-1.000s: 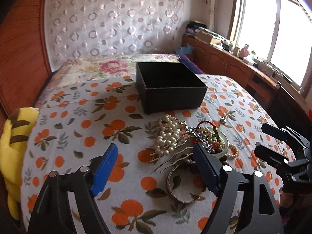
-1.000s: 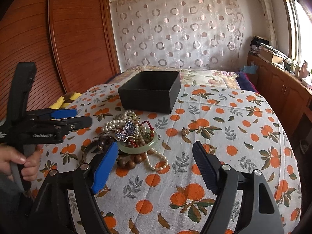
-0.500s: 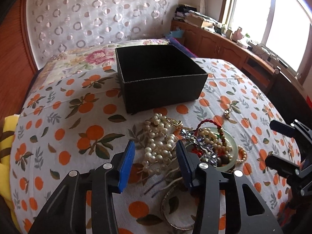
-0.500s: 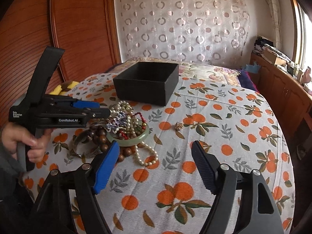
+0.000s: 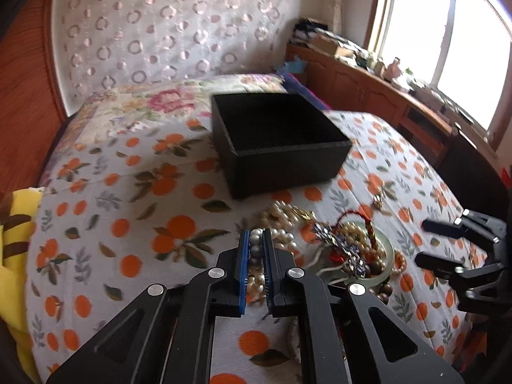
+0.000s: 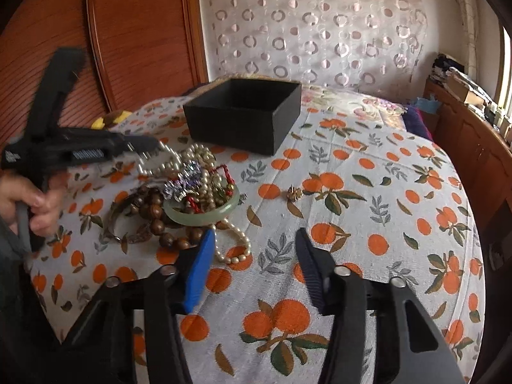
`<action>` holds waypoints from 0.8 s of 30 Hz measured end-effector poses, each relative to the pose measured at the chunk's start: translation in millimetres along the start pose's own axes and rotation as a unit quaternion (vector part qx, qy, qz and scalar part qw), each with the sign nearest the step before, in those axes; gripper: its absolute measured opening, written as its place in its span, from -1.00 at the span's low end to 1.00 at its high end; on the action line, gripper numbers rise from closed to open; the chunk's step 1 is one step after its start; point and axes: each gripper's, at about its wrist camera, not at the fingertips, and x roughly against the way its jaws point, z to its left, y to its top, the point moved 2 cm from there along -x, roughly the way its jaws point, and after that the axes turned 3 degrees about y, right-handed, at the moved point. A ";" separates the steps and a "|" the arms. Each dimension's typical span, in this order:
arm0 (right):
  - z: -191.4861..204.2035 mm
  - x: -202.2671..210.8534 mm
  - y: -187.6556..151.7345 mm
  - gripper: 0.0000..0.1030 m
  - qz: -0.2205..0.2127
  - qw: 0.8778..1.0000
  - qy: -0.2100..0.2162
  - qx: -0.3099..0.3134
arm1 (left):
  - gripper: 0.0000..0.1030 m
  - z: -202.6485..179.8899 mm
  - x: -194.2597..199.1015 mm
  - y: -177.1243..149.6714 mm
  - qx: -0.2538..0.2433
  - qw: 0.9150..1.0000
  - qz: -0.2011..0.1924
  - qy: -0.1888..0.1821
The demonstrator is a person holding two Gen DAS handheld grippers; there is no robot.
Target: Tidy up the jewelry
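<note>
A heap of jewelry lies on the orange-print bedspread: pearl strands, a green jade bangle, brown wooden beads and a metal bangle. My left gripper is shut on a pearl necklace at the heap's left edge; in the right wrist view it lifts pearls slightly. My right gripper is open and empty, near the front of the heap. An open black box stands behind the heap. A small gold earring lies apart on the right.
A yellow plush toy lies at the bed's left edge. A wooden cabinet under the window runs along the right. A wooden wardrobe stands at the left. Floral bedding lies behind the box.
My left gripper moved forward over the heap and closed on the pearl necklace. My right gripper came a little closer to the heap and stays open.
</note>
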 end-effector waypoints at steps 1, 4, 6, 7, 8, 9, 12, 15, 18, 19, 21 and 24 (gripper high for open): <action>-0.6 -4.0 0.0 -0.16 0.008 1.000 0.001 0.004 | -0.86 2.8 4.8 2.2 0.004 1.000 -0.007 0.003; -0.5 -13.0 1.2 -0.32 0.026 1.000 0.006 0.012 | -0.86 7.7 20.1 8.7 0.011 1.000 -0.028 0.008; 0.5 -18.7 3.4 -0.36 0.035 0.999 0.008 0.019 | -0.86 8.7 30.9 13.5 0.014 0.999 -0.043 0.011; 0.2 -21.7 4.2 -0.40 0.039 0.999 0.008 0.020 | -0.86 8.8 34.9 15.1 0.015 0.999 -0.048 0.012; -0.4 -24.8 5.2 -0.45 0.045 0.999 0.010 0.020 | -0.86 9.0 38.5 16.3 0.014 0.998 -0.053 0.013; -0.4 -26.8 5.2 -0.46 0.050 0.998 0.012 0.021 | -0.86 8.6 42.9 18.0 0.013 0.998 -0.058 0.015; 3.9 -31.0 6.1 -0.48 0.056 0.998 0.003 0.040 | -0.86 6.0 49.1 20.2 0.009 0.998 -0.065 0.017; 7.9 -30.3 5.6 -0.89 0.058 0.996 -0.002 0.061 | -0.86 4.5 52.6 21.6 0.009 0.997 -0.069 0.019; 8.4 -27.9 4.0 -0.90 0.059 0.995 -0.010 0.078 | -0.86 6.8 54.7 23.3 0.013 0.997 -0.072 0.022; 5.8 -26.5 4.0 -0.90 0.059 0.995 -0.021 0.079 | -0.86 8.3 55.5 23.7 0.015 0.997 -0.073 0.023; -3.3 -19.2 7.3 -0.90 0.046 0.996 -0.036 0.073 | -0.86 9.8 57.8 25.2 0.017 0.997 -0.077 0.024; -18.4 1.4 21.3 -0.90 0.017 0.996 -0.059 0.063 | -0.86 12.2 62.8 28.5 0.019 0.996 -0.084 0.028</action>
